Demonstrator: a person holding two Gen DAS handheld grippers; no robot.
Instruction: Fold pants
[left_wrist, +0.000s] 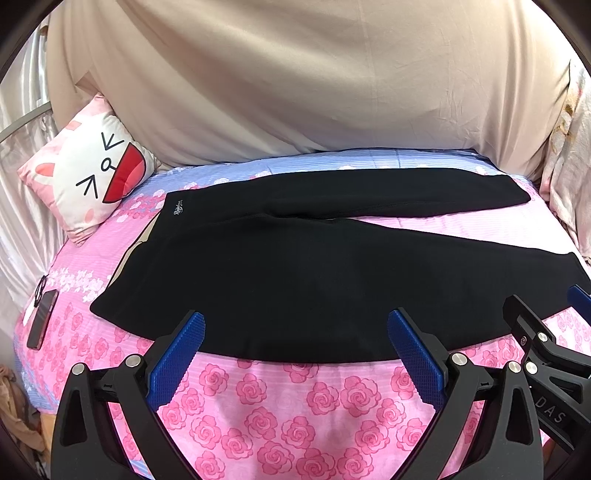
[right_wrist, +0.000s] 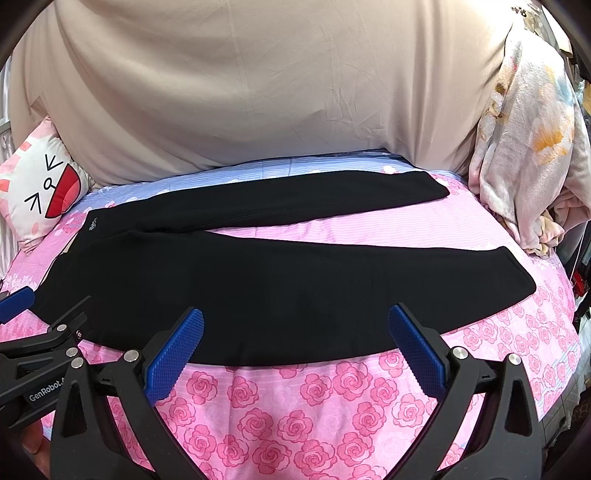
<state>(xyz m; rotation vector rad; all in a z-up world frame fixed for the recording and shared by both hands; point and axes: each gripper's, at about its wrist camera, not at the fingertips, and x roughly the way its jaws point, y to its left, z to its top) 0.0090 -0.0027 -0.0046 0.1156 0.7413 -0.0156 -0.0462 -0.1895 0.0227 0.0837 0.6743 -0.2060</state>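
Observation:
Black pants (left_wrist: 295, 280) lie flat on a pink rose-print bedspread (left_wrist: 280, 402), waistband to the left, both legs running right and spread apart. The same pants (right_wrist: 192, 284) fill the middle of the right wrist view. My left gripper (left_wrist: 295, 325) is open just above the near edge of the near leg, nothing between its blue pads. My right gripper (right_wrist: 295, 321) is also open over that near edge, further right along the leg. The right gripper's body (left_wrist: 546, 350) shows at the right of the left wrist view.
A cat-face pillow (left_wrist: 92, 177) sits at the back left. A phone (left_wrist: 42, 319) lies near the bed's left edge. A beige sheet (left_wrist: 295, 81) covers the back. A crumpled floral blanket (right_wrist: 528, 147) is heaped at the back right.

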